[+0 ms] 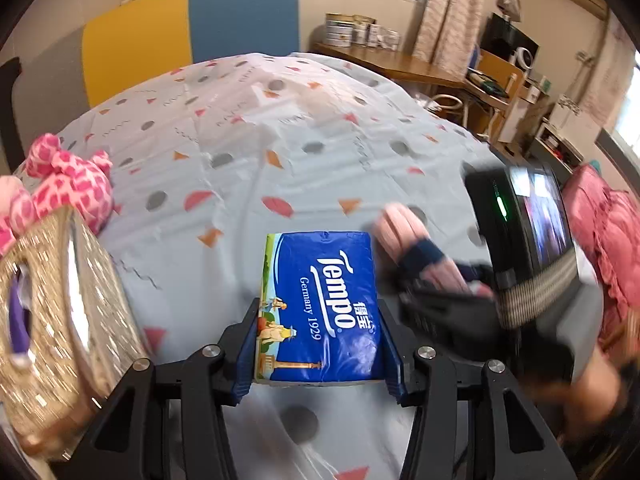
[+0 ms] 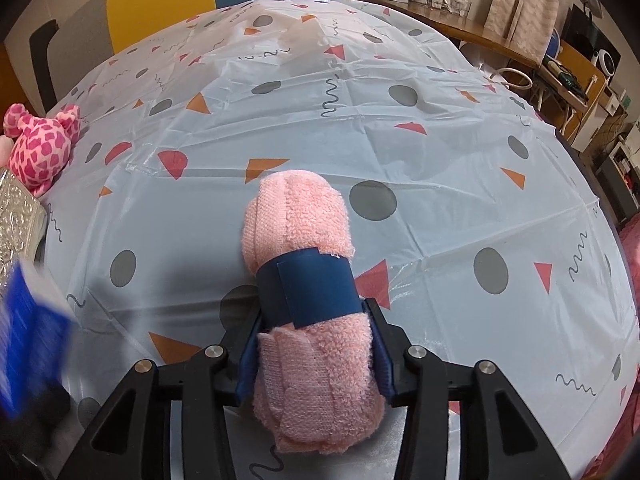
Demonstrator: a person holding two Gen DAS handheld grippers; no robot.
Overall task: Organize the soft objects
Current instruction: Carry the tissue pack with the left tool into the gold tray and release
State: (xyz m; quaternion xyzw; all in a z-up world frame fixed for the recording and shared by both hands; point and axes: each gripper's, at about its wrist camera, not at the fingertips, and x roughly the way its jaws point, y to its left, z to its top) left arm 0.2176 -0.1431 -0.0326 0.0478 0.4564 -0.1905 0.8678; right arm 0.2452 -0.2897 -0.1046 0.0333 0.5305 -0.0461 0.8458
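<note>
My left gripper (image 1: 318, 324) is shut on a blue Tempo tissue pack (image 1: 320, 304), held above the patterned tablecloth (image 1: 248, 152). My right gripper (image 2: 316, 340) is shut on a rolled pink towel (image 2: 300, 216) bound by a dark blue band (image 2: 312, 284); the roll rests on the cloth. In the left wrist view the towel (image 1: 400, 228) and the right gripper's body (image 1: 520, 240) show blurred at the right. A pink spotted plush toy (image 1: 68, 184) lies at the left, also seen as the plush toy (image 2: 40, 148) in the right wrist view. The blue pack (image 2: 28, 332) blurs at that view's left edge.
A shiny silver patterned box (image 1: 52, 320) stands at the near left beside the plush; its corner, the silver box (image 2: 18, 216), shows in the right view. A yellow and blue chair back (image 1: 192, 28) is behind the table. A wooden desk (image 1: 400, 64) with tins stands at the back right.
</note>
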